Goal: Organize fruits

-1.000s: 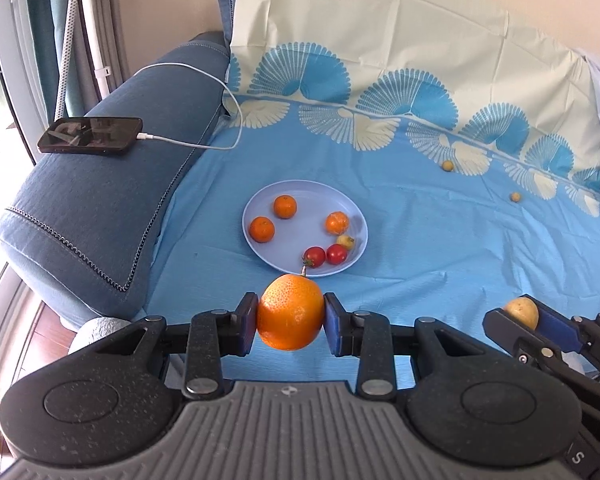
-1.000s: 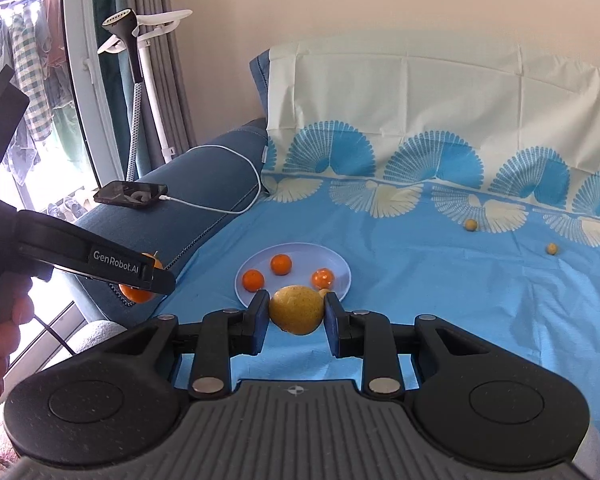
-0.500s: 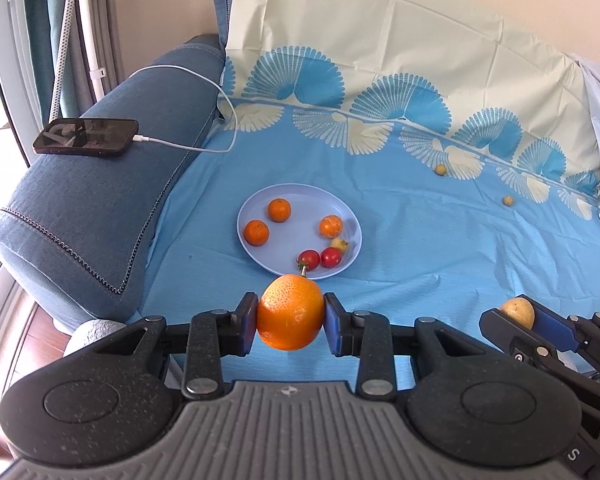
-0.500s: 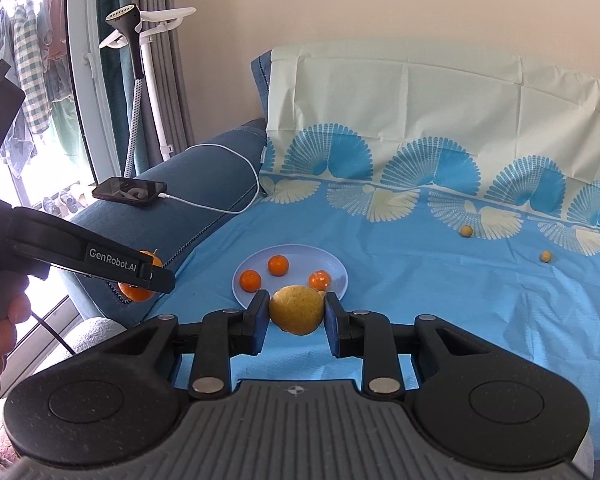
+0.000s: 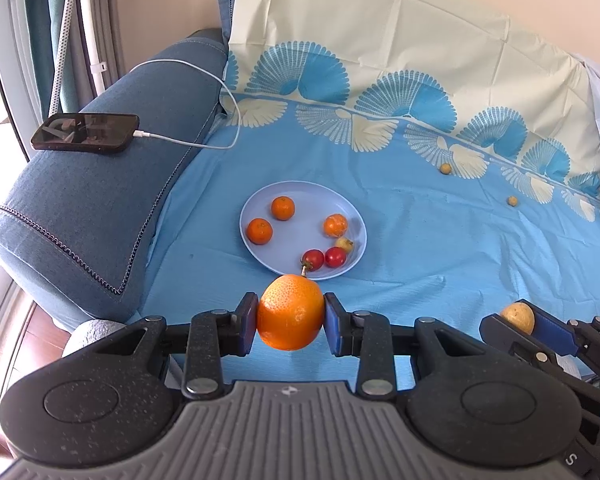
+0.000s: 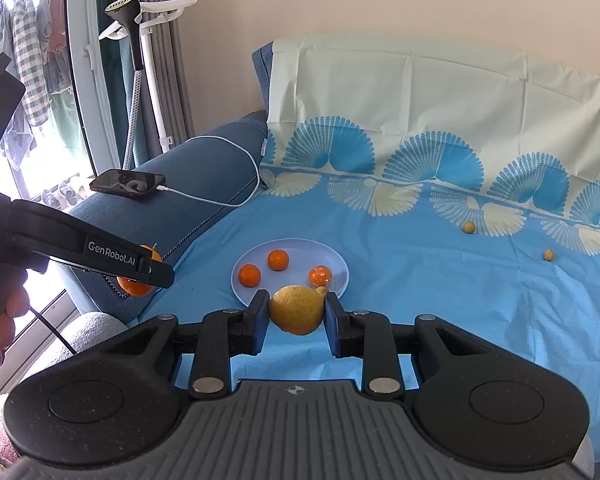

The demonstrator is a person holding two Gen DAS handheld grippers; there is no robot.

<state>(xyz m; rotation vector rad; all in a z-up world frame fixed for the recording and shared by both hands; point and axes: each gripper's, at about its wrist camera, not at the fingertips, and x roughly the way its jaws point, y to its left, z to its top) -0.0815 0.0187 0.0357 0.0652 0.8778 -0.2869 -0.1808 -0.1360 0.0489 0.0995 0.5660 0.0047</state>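
Two fruits are in the air at once, and almost nothing has changed over the last second: both grippers hang in the same pose before the plate [image 5: 260, 258], with the view from the left one drifting only slightly, so the plate and the phone [image 5: 85, 132] on the sofa arm sit a little differently in frame. I read that as a pause in the carry, not a placement; neither fruit has yet gone down.

The left gripper [image 5: 291, 318] is closed to a narrow gap on the large orange [image 5: 290, 312], its blue pads pressing the fruit's two sides, and it is held just short of the plate's near rim. The right gripper [image 6: 297, 312] is likewise clamped on a yellow lemon [image 6: 296, 309], nub end toward the right pad, also in front of the plate's near edge.

On the plate lie three small mandarins [image 5: 283, 208], two red cherry tomatoes [image 5: 313, 259] and one small pale fruit [image 5: 344, 244]. Two small yellowish fruits [image 5: 445, 168] lie well apart from it on the blue sheet [image 5: 440, 248], near the patterned border.

The plate looks like the collecting spot, so both held fruits probably go there next, and the two strays remain to be fetched. Bare space in the plate's middle should take the orange.
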